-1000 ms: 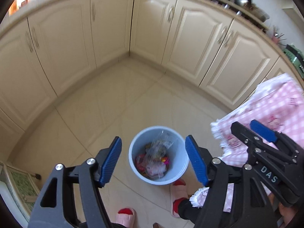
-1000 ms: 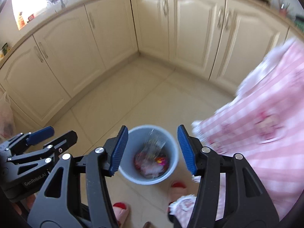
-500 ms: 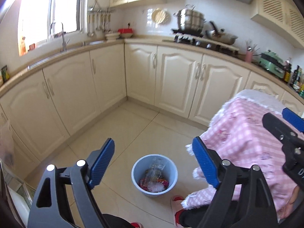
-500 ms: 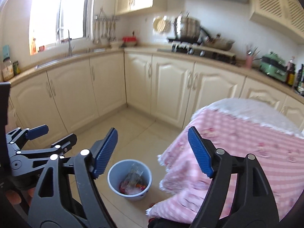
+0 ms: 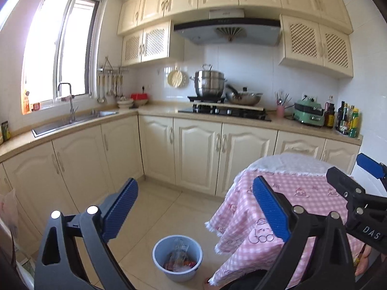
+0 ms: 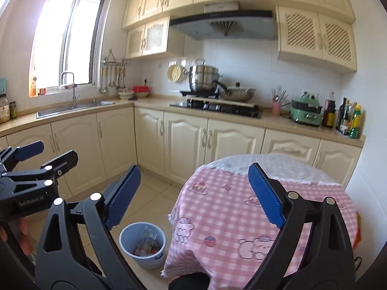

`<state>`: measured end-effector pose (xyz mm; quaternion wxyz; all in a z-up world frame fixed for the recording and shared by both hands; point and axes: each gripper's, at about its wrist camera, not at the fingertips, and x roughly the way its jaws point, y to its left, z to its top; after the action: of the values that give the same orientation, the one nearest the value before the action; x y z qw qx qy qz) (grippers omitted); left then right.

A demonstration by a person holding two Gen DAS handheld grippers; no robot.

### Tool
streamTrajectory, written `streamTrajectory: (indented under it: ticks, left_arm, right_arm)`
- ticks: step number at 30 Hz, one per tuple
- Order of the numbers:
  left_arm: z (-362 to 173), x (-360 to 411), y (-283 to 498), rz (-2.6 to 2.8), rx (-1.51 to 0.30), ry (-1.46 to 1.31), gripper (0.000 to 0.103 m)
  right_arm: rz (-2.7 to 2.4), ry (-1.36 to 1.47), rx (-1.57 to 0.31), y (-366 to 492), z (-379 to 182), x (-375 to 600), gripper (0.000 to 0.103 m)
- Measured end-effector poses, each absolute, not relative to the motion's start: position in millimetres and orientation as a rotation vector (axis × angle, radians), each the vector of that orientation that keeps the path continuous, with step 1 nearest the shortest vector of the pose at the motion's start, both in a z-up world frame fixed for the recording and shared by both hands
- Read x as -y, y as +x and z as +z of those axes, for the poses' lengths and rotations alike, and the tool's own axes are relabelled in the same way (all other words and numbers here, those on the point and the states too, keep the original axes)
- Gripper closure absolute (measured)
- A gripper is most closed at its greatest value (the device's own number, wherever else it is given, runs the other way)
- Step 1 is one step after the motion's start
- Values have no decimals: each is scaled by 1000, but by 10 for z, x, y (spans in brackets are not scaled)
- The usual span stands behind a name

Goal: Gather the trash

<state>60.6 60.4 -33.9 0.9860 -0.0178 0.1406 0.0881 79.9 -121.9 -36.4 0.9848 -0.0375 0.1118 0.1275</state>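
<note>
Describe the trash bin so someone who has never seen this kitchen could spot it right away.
Find the round table under the pink checked cloth. On the tiled floor beside its hanging edge stands the bin. It is a small, round, pale blue bucket with wrappers inside, the only container on the floor.

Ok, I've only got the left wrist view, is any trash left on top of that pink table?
Observer: The right wrist view shows more of the pink checked tablecloth: no trash on what shows.
Operator: Anything at the counter's far left?
Observer: A labelled jar, outside your view.
Operator: My left gripper, from outside?
Observer: A hand holds it; its fingers are opening, nothing between them.
</note>
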Motion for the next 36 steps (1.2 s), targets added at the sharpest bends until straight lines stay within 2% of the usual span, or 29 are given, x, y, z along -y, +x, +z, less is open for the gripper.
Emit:
streamTrajectory:
  ticks: [12, 36]
  left_arm:
    - [-195, -336, 392, 151, -212, -4, 9]
    - [-324, -498, 438, 145, -222, -31, 9]
  right_arm:
    - [210, -69, -104, 472, -176, 1408, 10]
    - [240, -84, -149, 554, -283, 1257, 10]
